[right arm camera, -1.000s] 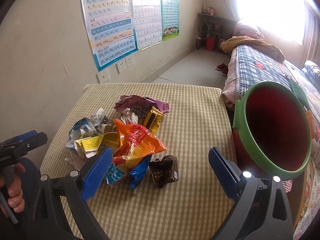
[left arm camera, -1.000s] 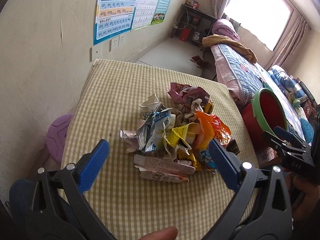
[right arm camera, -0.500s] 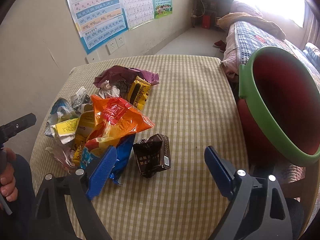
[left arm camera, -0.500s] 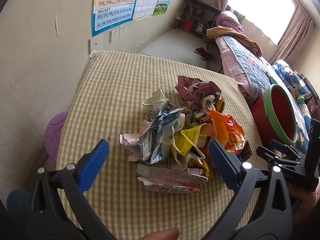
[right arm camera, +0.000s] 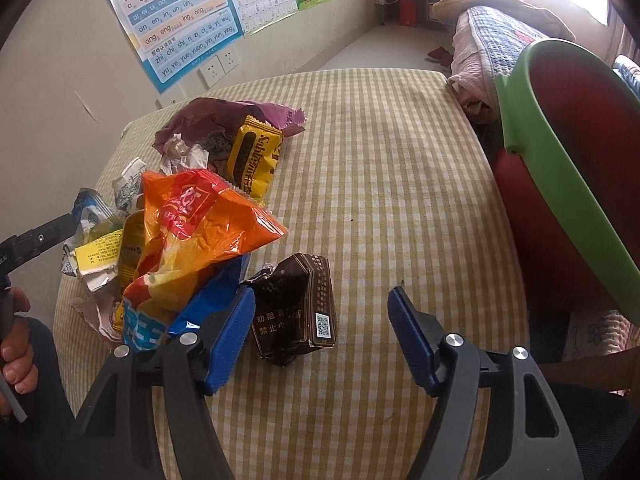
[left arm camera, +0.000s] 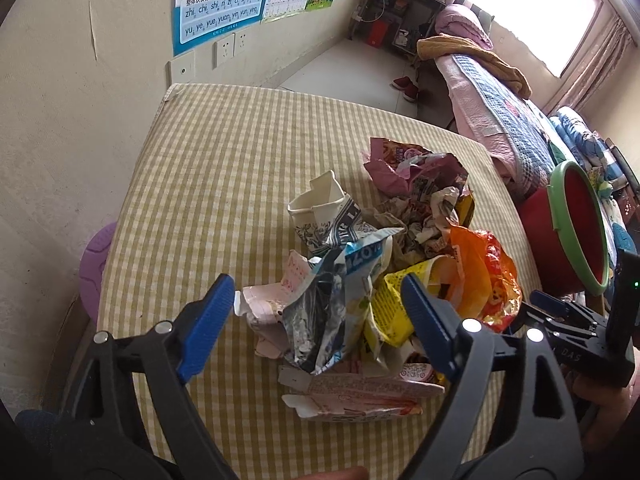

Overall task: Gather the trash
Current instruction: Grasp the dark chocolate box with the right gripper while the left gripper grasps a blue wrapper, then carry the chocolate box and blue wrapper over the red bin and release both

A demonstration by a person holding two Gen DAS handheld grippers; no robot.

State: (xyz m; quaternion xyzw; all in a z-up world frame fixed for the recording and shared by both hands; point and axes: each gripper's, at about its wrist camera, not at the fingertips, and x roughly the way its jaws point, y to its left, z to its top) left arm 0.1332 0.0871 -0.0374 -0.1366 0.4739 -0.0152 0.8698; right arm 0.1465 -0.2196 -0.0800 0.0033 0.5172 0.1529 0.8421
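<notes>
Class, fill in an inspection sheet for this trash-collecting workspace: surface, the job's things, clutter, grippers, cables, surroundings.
Surface: table under a yellow checked cloth, flat.
Job's things: heap of wrappers on the table; crumpled brown packet lying apart beside it; red bin with green rim off the table's edge.
Clutter: nothing seen beyond the trash.
Grippers: left gripper jaws closing around a silver-blue wrapper, pads not yet pressing; right gripper jaws closing around the brown packet, not yet gripping.
Cables: nothing seen on the table.
Surroundings: wall posters, sockets, bed, purple stool.
</notes>
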